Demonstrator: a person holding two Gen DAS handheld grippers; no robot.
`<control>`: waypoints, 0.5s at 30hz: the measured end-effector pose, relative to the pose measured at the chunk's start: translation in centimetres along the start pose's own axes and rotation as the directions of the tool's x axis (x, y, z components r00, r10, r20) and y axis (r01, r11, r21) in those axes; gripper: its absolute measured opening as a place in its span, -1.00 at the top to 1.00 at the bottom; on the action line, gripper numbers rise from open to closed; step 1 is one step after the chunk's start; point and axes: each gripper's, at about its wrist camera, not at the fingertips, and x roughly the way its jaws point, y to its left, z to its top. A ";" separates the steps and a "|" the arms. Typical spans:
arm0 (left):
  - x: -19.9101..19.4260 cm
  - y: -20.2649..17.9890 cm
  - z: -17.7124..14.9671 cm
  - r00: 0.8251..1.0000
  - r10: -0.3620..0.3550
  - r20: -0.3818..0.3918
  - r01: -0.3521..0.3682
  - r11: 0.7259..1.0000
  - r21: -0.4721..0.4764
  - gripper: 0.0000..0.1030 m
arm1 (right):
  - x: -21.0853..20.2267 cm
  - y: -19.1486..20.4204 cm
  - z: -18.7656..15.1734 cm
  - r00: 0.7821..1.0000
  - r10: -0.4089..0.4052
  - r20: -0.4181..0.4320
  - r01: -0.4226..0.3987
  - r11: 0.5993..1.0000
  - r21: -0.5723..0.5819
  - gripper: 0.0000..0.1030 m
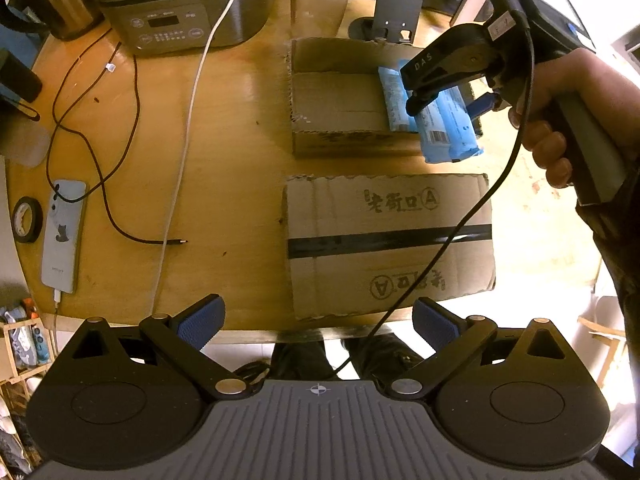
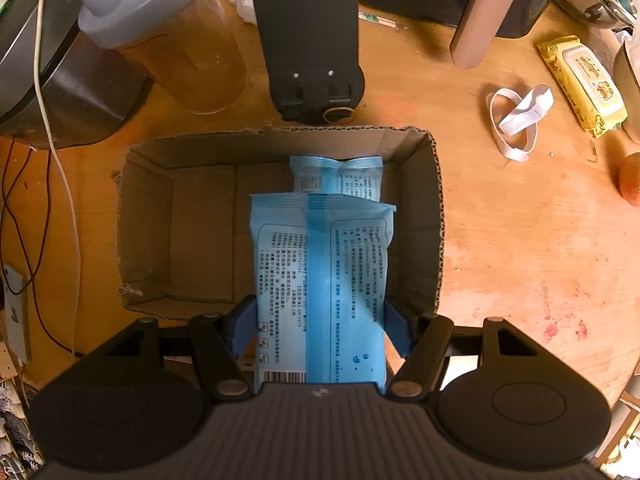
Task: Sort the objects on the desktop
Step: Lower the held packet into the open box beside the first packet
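My right claw [image 2: 320, 328] is clamped on a blue wipes pack [image 2: 320, 276], its blue pads pressing the pack's two long sides, and I hold it over the open cardboard box [image 2: 144, 216], toward the box's right half. One more blue pack [image 2: 336, 176] already lies inside against the far wall, so I judge the sorting is under way: one pack is in, and this second one is about to join it but has not been let go. My left claw [image 1: 318, 320] hangs back near the worktop [image 1: 224, 128] edge with its jaws spread wide and nothing between them.

Plenty looks left to me. A yellow wipes pack [image 2: 580, 80], a white elastic band [image 2: 520, 116] and something orange [image 2: 634, 182] at the frame edge lie on the worktop right of the box; a phone [image 1: 62, 236], a tape roll [image 1: 26, 220] and loose cables [image 1: 96, 152] lie on the left. A flattened cardboard piece [image 1: 388, 240] sits just in front of the box. Whether all of these belong in the sort I cannot tell
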 end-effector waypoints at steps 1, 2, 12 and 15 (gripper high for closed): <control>0.0 0.1 0.0 1.000 0.000 0.000 0.000 1.000 -0.001 -1.00 | 0.0 0.2 0.0 1.000 0.000 0.000 0.000 1.000 -0.001 -0.26; 0.0 0.2 0.0 1.000 -0.001 0.000 0.001 1.000 -0.003 -1.00 | 0.0 0.3 0.0 1.000 -0.001 0.000 0.001 1.000 0.000 -0.26; 0.0 1.0 -0.2 1.000 0.010 -0.004 -0.010 1.000 -0.008 -1.00 | 0.0 1.8 0.0 1.000 0.003 0.010 -0.004 1.000 0.008 -0.26; -0.1 1.1 -0.3 1.000 0.012 -0.005 -0.012 1.000 -0.007 -1.00 | -0.1 2.2 0.0 1.000 0.006 0.013 -0.006 1.000 0.011 -0.26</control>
